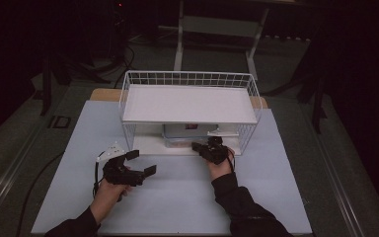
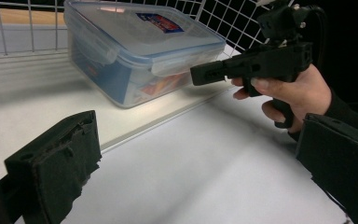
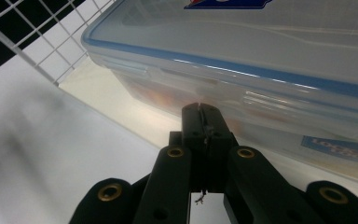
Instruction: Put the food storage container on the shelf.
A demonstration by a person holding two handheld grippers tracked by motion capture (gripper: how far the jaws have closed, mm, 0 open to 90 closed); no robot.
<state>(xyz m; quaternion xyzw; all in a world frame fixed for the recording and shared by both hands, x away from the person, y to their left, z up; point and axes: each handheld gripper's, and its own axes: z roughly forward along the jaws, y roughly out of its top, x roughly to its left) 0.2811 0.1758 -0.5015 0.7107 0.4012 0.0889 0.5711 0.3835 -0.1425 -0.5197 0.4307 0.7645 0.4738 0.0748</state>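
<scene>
A clear plastic box with a blue-rimmed lid (image 1: 187,134) (image 2: 140,46) (image 3: 242,60) sits on the bottom shelf of a white wire rack (image 1: 190,106). My right gripper (image 1: 199,147) (image 2: 200,74) (image 3: 201,112) is shut with nothing between its jaws, and its tip is right at the box's front side wall. Whether it touches the box I cannot tell. My left gripper (image 1: 139,163) (image 2: 200,158) stands open on the table left of the rack's front, its jaws wide apart and empty, pointing toward the box.
The rack has a solid white top shelf (image 1: 187,103) and wire side walls (image 2: 223,18). It stands on a pale blue-white mat (image 1: 177,197) that covers the table. Dark floor and stands lie beyond the table.
</scene>
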